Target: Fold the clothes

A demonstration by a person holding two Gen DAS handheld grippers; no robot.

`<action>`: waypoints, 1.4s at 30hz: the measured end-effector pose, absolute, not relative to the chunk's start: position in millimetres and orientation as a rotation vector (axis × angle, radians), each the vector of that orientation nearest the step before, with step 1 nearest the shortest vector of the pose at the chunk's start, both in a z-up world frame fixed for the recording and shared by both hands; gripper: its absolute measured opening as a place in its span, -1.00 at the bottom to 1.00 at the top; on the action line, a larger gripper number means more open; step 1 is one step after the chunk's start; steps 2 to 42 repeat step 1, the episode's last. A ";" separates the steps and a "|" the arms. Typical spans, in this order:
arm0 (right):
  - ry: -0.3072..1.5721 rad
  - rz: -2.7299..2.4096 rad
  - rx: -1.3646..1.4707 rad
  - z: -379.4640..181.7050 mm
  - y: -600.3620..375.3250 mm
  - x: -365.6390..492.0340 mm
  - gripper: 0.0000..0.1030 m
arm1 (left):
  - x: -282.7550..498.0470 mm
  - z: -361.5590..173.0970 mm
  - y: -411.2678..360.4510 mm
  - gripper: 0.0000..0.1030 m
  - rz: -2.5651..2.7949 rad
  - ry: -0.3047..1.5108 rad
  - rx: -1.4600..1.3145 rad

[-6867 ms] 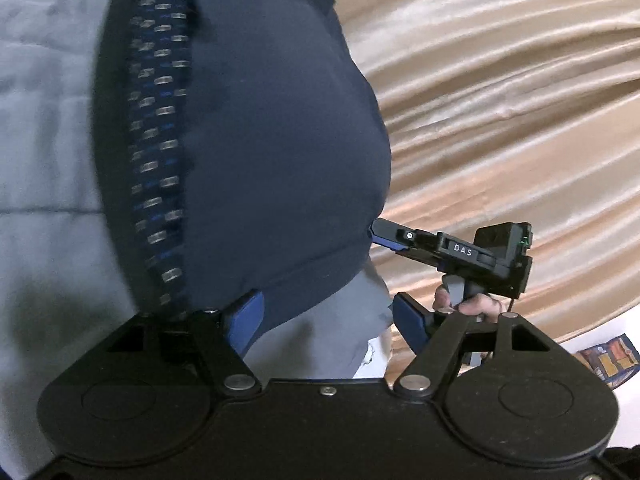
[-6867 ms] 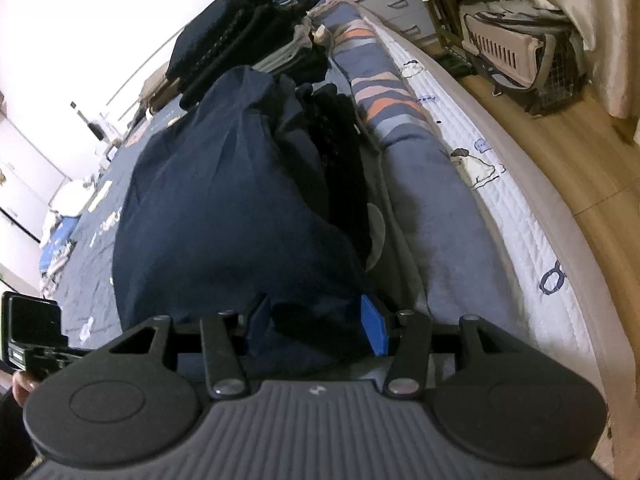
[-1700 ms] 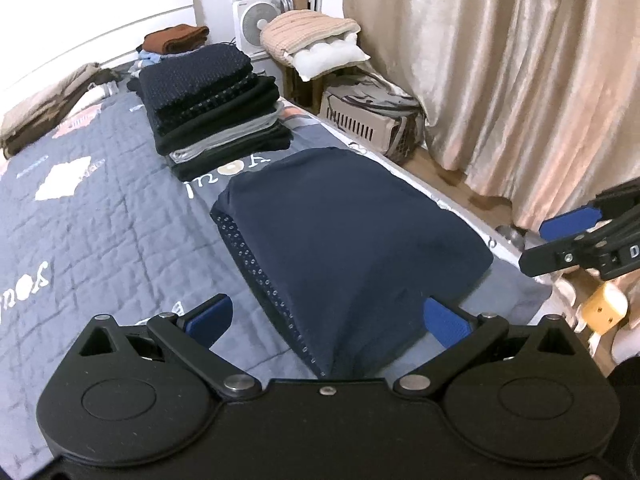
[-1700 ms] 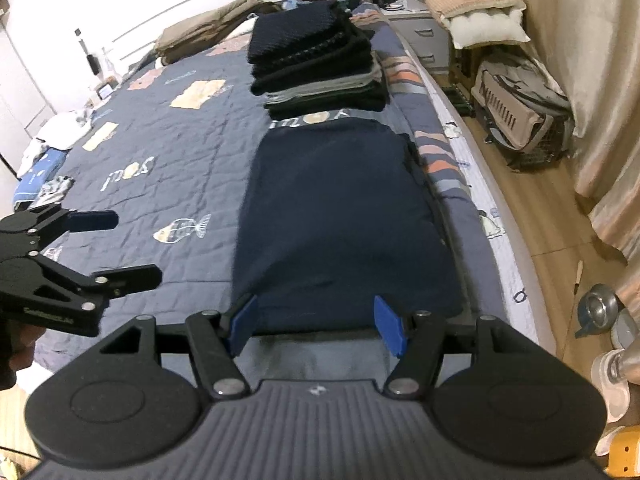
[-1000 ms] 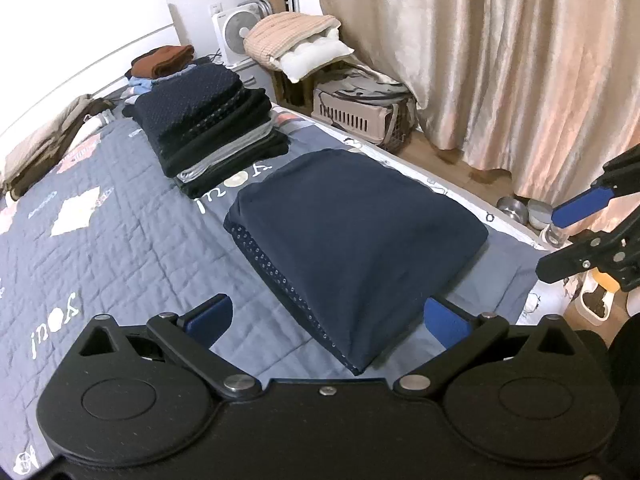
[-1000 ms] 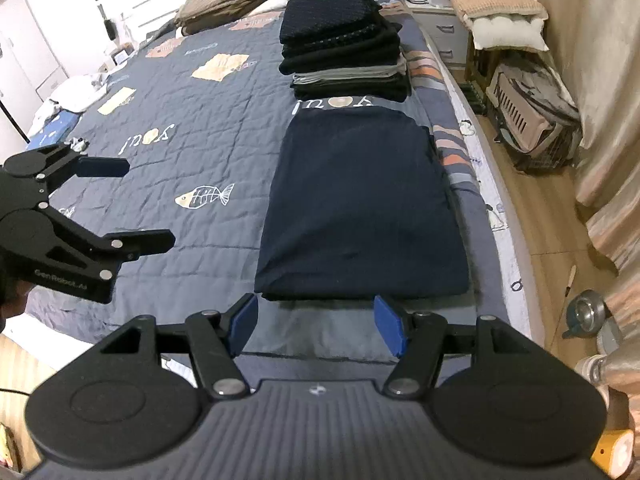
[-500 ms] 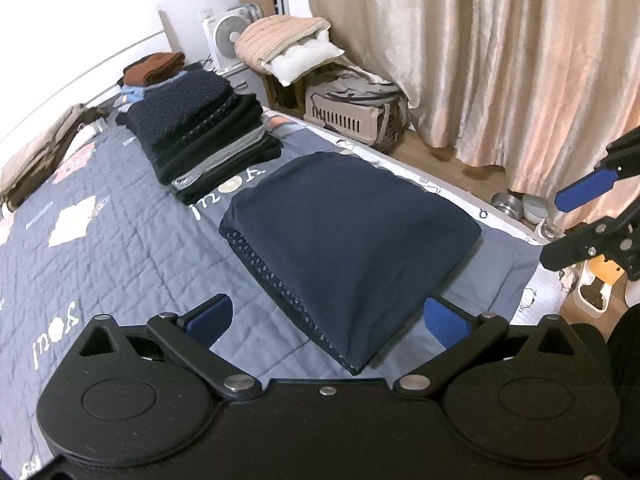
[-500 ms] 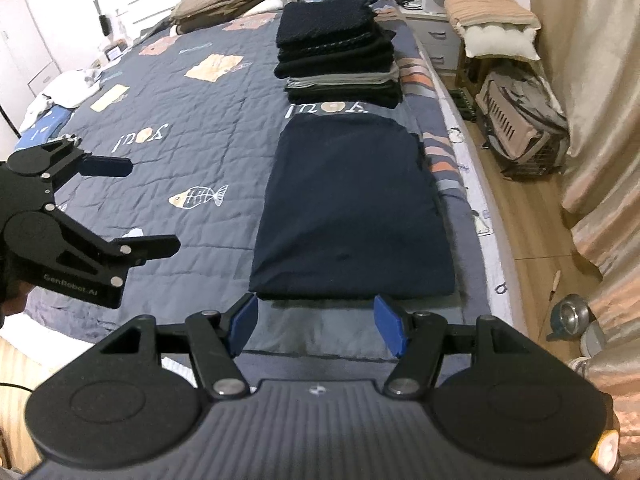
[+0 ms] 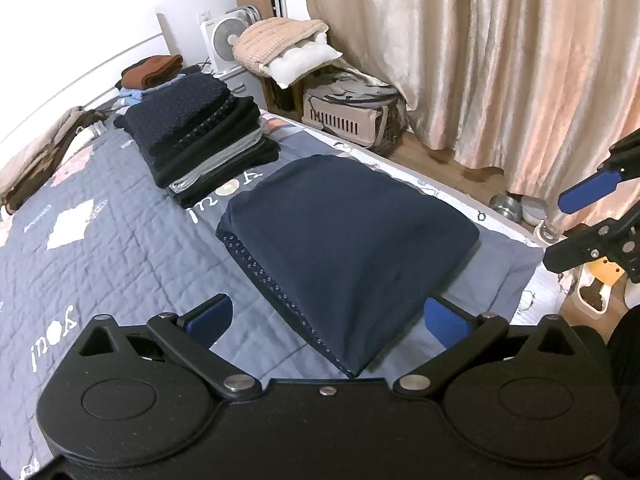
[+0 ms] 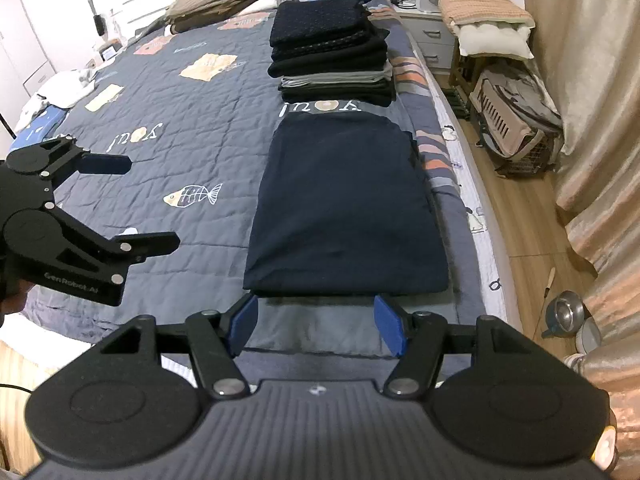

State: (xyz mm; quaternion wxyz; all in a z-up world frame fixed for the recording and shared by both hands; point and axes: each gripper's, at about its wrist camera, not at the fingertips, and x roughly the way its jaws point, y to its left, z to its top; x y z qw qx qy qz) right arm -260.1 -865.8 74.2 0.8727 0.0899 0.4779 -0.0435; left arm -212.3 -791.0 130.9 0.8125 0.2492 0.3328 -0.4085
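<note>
A home bedroom: a quilted bed (image 10: 168, 128) (stacked clothes (image 10: 332, 52) on it), beige curtains (image 9: 500, 52), a fan (image 9: 224, 40), a pet carrier (image 9: 352, 116)

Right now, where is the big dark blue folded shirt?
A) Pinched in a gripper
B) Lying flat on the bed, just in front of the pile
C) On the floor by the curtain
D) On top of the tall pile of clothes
B: the dark blue folded shirt lies flat on the bed, just in front of the pile, and no gripper touches it.
</note>
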 end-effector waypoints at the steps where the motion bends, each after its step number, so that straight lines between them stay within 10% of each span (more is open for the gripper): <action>1: 0.998 -0.091 0.188 74.5 -865.8 -260.4 0.23 | -211.9 131.0 -790.6 1.00 -0.872 0.711 0.528; 42: 0.998 -0.091 0.188 74.5 -865.8 -260.4 0.23 | -211.9 131.0 -790.6 1.00 -0.872 0.711 0.528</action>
